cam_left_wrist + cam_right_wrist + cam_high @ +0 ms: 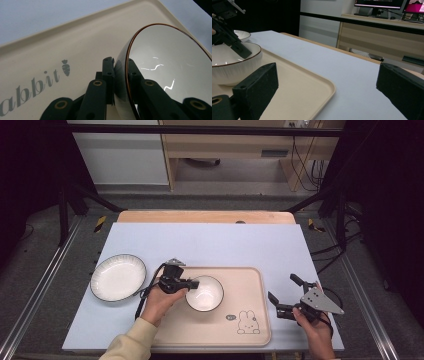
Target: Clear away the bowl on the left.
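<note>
A white bowl point(204, 293) with a thin brown rim sits on the beige tray point(250, 290). My left gripper point(194, 284) is shut on the bowl's left rim. In the left gripper view the jaws pinch the bowl point(170, 65) wall, one inside and one outside, with the gripper point(121, 72) over the tray point(75, 45). My right gripper point(282, 287) stands open just right of the tray, nothing between its jaws. The right gripper view looks past its open jaws point(325, 80) at the tray point(294, 85), the bowl point(229, 67) and the left gripper point(239, 48) on its rim.
A white plate point(118, 277) with a dark rim lies on the light blue mat point(210, 242) left of the tray; it is also in the right gripper view point(242, 35). The tray has a rabbit print point(248, 322) at its near right corner. Dark frame rails flank the table.
</note>
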Available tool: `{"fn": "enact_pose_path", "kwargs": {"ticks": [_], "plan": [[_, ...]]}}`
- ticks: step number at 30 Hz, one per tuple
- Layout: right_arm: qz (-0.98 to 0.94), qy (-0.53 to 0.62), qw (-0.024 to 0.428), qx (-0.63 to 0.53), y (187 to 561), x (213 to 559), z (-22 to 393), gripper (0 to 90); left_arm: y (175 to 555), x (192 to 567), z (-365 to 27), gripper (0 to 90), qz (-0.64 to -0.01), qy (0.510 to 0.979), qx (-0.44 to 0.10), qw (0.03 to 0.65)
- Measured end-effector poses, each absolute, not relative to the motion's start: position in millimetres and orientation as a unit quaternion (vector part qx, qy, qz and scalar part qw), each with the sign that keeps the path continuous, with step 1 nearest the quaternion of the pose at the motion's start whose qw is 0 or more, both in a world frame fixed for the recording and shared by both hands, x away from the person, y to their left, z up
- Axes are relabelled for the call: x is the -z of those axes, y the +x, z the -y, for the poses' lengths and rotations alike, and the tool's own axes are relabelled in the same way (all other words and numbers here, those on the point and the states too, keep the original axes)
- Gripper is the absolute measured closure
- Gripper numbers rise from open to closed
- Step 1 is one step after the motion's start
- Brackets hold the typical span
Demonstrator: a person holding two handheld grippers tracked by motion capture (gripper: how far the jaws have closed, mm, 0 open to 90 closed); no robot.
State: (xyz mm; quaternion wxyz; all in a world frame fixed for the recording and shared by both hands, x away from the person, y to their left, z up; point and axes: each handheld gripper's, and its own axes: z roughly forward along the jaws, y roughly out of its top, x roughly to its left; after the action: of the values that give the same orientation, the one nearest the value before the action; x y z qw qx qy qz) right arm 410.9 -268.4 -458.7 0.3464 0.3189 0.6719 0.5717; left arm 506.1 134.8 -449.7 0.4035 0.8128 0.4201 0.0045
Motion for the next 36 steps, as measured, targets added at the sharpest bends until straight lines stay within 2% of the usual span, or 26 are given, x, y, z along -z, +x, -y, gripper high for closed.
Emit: {"fn": "enact_pose_path", "kwargs": {"ticks": [23,31,36], "plan": [[-0.673,0.323,0.343,-0.57,412.4,460.0,268.9,4.2,506.4,451.2,-134.3,80.3,-0.415,0.819,-0.012,0.397],[-0.674,0.324,0.344,-0.568,412.8,460.8,268.3,4.2,503.0,451.0,-134.4,78.6,-0.399,0.826,-0.036,0.396],[-0.676,0.327,0.342,-0.565,413.7,462.7,268.2,4.2,500.1,448.4,-139.5,75.8,-0.386,0.82,-0.044,0.421]]}}
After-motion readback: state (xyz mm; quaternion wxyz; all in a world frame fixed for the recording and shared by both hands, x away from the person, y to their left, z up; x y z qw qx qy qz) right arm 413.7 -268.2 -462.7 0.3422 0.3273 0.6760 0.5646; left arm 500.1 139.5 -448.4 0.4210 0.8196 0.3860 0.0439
